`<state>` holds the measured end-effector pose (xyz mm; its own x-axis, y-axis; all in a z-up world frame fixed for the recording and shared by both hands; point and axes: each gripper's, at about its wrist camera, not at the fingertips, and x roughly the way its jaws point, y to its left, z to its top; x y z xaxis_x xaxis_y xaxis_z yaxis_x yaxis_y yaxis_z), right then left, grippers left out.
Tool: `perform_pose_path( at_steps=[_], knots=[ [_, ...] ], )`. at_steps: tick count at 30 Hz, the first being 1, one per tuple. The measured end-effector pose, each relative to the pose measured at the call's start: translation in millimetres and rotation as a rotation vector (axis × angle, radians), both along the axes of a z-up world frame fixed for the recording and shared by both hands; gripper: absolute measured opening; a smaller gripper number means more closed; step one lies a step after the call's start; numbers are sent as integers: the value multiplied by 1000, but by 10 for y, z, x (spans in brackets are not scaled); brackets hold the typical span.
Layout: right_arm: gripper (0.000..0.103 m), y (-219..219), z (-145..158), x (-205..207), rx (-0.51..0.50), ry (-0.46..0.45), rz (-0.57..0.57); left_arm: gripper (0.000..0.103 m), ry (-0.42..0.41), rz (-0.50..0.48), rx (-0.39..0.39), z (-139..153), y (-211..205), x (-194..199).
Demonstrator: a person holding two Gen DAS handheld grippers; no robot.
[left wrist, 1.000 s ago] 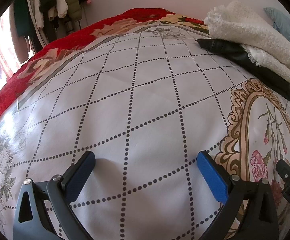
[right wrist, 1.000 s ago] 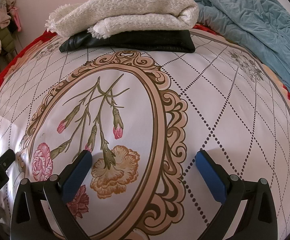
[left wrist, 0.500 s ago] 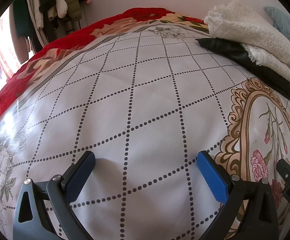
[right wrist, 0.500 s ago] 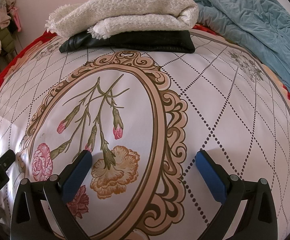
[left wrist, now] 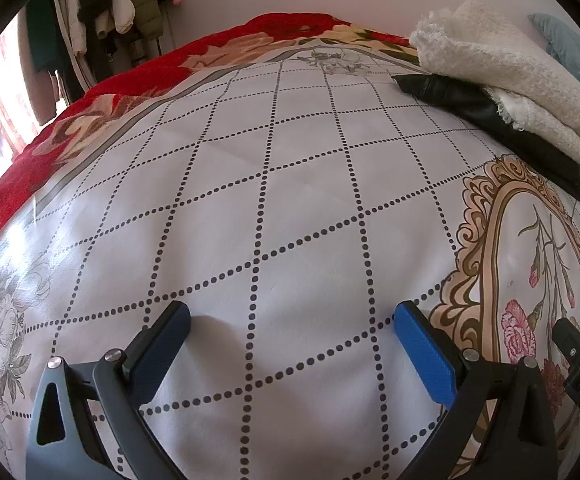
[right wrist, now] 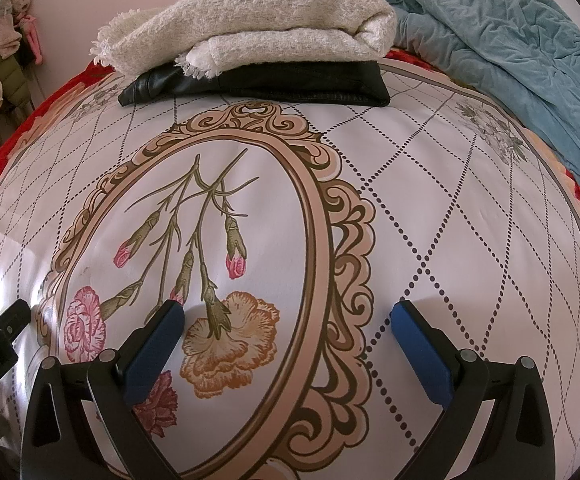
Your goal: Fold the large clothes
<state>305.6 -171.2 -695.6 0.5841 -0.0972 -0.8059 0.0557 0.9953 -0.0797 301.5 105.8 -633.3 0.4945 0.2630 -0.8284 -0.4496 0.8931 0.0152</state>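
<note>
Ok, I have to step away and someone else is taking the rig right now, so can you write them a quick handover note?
Left claw: open, empty, over the white bedspread.
Right claw: open, empty, over the flower print.
Done: a cream sweater lies folded on a folded black jacket at the far side of the bed.
Left: the blue garment lies crumpled at the far right, unfolded. Probably pick it up next and spread it flat.

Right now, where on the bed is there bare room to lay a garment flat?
The dotted-grid sheet before both open grippers, from the red blanket across the floral oval. Crowded at the far edge: cream knit on black jacket, teal cloth beside.
</note>
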Motion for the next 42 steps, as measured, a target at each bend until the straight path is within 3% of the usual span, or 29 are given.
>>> perform_pose_path(
  at_steps=[42],
  knots=[
    [103,0,-2,2,1,0,1,103,-5,-2,4,30,-25,-34]
  ],
)
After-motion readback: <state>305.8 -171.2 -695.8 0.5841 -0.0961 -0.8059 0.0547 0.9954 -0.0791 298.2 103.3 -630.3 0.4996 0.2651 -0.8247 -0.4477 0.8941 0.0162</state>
